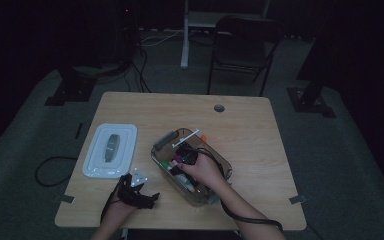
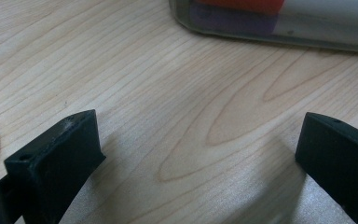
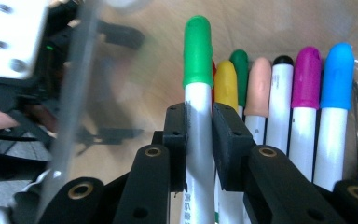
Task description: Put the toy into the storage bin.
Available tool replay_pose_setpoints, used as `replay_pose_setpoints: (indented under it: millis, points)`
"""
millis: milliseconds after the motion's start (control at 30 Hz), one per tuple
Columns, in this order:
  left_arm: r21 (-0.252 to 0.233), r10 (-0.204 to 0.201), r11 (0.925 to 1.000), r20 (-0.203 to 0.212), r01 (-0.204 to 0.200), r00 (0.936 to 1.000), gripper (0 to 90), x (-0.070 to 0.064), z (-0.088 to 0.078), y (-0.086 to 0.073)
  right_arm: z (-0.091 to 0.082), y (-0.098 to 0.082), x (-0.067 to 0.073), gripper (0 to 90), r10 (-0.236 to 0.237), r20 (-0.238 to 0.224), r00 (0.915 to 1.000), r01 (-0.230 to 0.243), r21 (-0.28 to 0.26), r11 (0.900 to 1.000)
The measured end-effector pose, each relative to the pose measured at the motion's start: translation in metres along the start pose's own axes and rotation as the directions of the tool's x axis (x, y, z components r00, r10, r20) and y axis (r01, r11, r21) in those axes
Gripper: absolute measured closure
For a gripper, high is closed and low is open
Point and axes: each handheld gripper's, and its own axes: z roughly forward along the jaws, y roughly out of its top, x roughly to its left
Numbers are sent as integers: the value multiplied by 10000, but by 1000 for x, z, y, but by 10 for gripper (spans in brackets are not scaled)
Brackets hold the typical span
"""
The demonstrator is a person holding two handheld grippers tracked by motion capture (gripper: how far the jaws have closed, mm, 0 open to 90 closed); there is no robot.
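**Right gripper clamps the green marker inside the box**

In the right gripper view, the right gripper (image 3: pixel 199 126) has its two black jaws pressed on both sides of a marker (image 3: pixel 198 93) with a green cap and white body. The marker stands between the pads, and its cap rises above them. Low on the body, between the jaws, there is small dark print, but it is cut by the lower edge and too small to read.

To the right of the fingers lies a row of other markers (image 3: pixel 303 107), side by side: yellow, dark green, peach, black, magenta and blue caps. A red cap is almost hidden behind the held marker. All are in a clear box (image 1: pixel 192 167), whose wall crosses the view to the left of the jaws as a blurred strip. Behind this wall the left gripper is visible but hard to make out.

In the high view the right hand (image 1: pixel 202 170) is over the box, and the room is dark.

The left gripper (image 2: pixel 196 154) rests over the bare table (image 2: pixel 168 93), jaws wide apart with nothing between them. Ahead of its fingers is a corner of the box, cut by the upper edge. A white lid (image 1: pixel 110 150) lies just beyond this gripper, at the left side.
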Motion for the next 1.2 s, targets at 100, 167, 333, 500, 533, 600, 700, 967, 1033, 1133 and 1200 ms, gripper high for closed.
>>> replay_pose_setpoints:
  millis: [100, 167, 333, 500, 533, 600, 700, 967, 1033, 1133, 1200]
  points:
    - [-11, -15, 10000, -8, 15, 10000, 7, 0, 0, 0, 6, 0, -1, 761, 34, 151, 9999, -37, 240, 9997]
    - [-33, -19, 10000, -18, 19, 10000, 7, 0, 0, 0, 10, -1, -2, 760, 108, 219, 9997, -117, 408, 9991]
    - [-31, -22, 10000, -20, 22, 10000, 7, 0, 0, 0, 12, -3, -3, 689, 69, -69, 10000, -67, 356, 9993]
    - [-13, -4, 10000, -11, 4, 10000, 7, 0, 0, 0, -14, -2, -3, 664, -110, -353, 9993, 84, -725, 9973]
    - [-12, -5, 10000, -10, 4, 10000, 7, 0, 0, 0, -23, -2, -3, 656, -139, -510, 9986, 84, -1052, 9944]
    - [-9, -5, 10000, -8, 5, 10000, 7, 0, 0, 0, -41, -1, -4, 624, -96, -670, 9977, -5, -1484, 9889]
    - [-8, -3, 10000, -10, 3, 10000, 7, 0, 0, 0, -70, -3, -10, 623, -56, -344, 9994, -23, -2249, 9744]
    - [-7, -5, 10000, -8, 5, 10000, 7, 0, 0, 0, -127, -32, -56, 544, 769, 639, 9950, -466, -3849, 9218]
    - [-19, -5, 10000, -16, 5, 10000, 7, 0, 0, 0, -129, -36, -62, 544, 921, 780, 9927, -541, -3940, 9175]
    - [-24, -5, 10000, -19, 4, 10000, 7, 0, 0, 0, -132, -50, -82, 545, 1464, 1096, 9831, -906, -4036, 9104]
    - [-23, -8, 10000, -18, 8, 10000, 6, 0, 0, 0, -129, -59, -94, 544, 1719, 1210, 9776, -1104, -4002, 9098]
